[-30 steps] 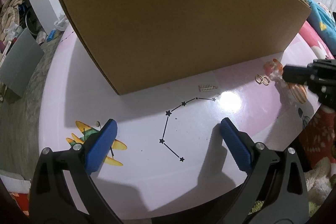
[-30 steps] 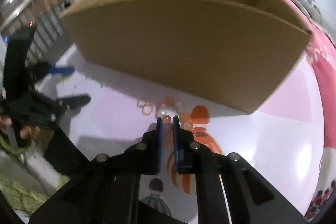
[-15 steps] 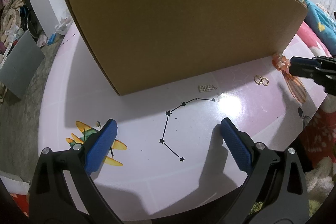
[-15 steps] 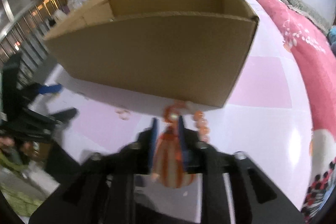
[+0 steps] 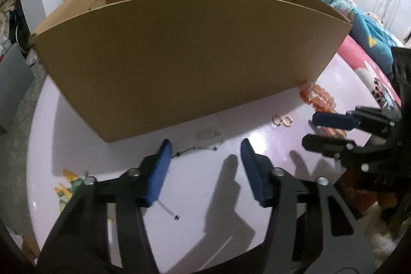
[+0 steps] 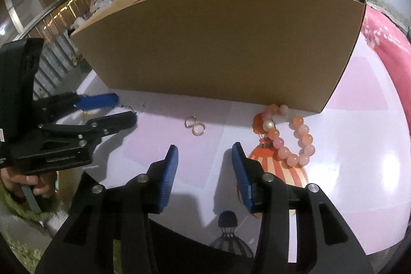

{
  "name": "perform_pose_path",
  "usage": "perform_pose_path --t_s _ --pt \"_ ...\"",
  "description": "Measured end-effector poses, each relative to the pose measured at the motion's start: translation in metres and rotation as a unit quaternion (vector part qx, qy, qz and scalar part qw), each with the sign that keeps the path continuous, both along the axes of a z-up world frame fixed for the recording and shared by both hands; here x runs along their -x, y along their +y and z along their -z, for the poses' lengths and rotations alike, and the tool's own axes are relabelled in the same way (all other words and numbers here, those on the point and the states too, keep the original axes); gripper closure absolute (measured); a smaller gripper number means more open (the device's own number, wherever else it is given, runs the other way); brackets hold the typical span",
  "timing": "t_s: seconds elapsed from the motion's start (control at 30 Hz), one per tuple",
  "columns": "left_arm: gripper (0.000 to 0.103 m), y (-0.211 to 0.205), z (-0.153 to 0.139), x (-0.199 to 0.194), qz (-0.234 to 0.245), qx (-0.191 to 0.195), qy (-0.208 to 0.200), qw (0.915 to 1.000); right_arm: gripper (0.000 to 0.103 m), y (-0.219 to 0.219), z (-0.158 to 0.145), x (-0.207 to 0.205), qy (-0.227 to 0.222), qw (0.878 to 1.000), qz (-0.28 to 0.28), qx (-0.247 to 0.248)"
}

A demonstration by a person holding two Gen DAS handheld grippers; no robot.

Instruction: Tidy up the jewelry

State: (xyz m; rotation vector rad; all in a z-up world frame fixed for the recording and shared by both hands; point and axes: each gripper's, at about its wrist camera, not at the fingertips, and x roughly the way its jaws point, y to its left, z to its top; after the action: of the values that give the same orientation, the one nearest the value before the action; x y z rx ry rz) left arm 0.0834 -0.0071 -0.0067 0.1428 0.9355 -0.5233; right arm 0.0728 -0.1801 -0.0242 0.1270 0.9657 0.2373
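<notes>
We see cardboard box (image 6: pixel 218 43) at 12 o'clock, left gripper (image 5: pixel 205 158) jaws closing on nothing, right gripper (image 6: pixel 204 156) jaws opening, empty, bead bracelet (image 6: pixel 290 135) at 2 o'clock touching box, gold rings (image 6: pixel 195 125) at 12.

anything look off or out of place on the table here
Yes. The jewelry sits loose on the table rather than in the cardboard box: the beaded bracelet lies against the box's front corner, and two gold earrings lie in front of it. The box's back rim is raggedly torn.
</notes>
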Motion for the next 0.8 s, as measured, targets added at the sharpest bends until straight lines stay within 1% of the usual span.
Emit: perform_pose_path --t_s 0.17,0.23,0.33,0.4,0.43,0.53,0.6,0.63,0.8 --pt "0.071 -0.009 0.004 -0.008 -0.010 -0.013 0.000 0.9999 0.060 -0.005 0.000 -0.003 -0.009 1.000 0.001 -0.008" --pt "0.072 -0.012 0.005 -0.011 -0.009 -0.020 -0.001 0.9998 0.060 -0.005 0.000 -0.004 -0.011 1.000 0.001 -0.013" --pt "0.078 -0.018 0.005 -0.011 -0.015 -0.037 -0.009 0.9992 0.060 -0.012 0.002 0.004 -0.013 1.000 0.001 -0.019" --pt "0.084 -0.020 0.006 -0.012 -0.021 -0.046 -0.013 0.9986 0.060 -0.014 0.001 0.006 -0.015 1.000 0.001 -0.021" --pt "0.084 -0.021 0.006 -0.012 -0.023 -0.052 -0.016 0.9982 0.060 -0.014 0.001 0.006 -0.015 1.000 0.000 -0.022" --pt "0.086 -0.024 0.003 -0.014 -0.026 -0.054 -0.014 0.9981 0.060 -0.016 0.001 0.009 -0.016 1.000 0.001 -0.025" --pt "0.089 -0.025 0.002 -0.013 -0.023 -0.056 -0.015 0.9981 0.060 -0.017 0.001 0.009 -0.017 0.999 0.002 -0.027" --pt "0.089 -0.026 0.002 -0.012 -0.022 -0.056 -0.016 0.9981 0.060 -0.018 0.001 0.009 -0.017 0.999 0.003 -0.029" --pt "0.090 -0.023 0.002 -0.011 -0.017 -0.042 -0.016 0.9988 0.060 -0.019 0.000 0.010 -0.016 0.999 0.005 -0.029"
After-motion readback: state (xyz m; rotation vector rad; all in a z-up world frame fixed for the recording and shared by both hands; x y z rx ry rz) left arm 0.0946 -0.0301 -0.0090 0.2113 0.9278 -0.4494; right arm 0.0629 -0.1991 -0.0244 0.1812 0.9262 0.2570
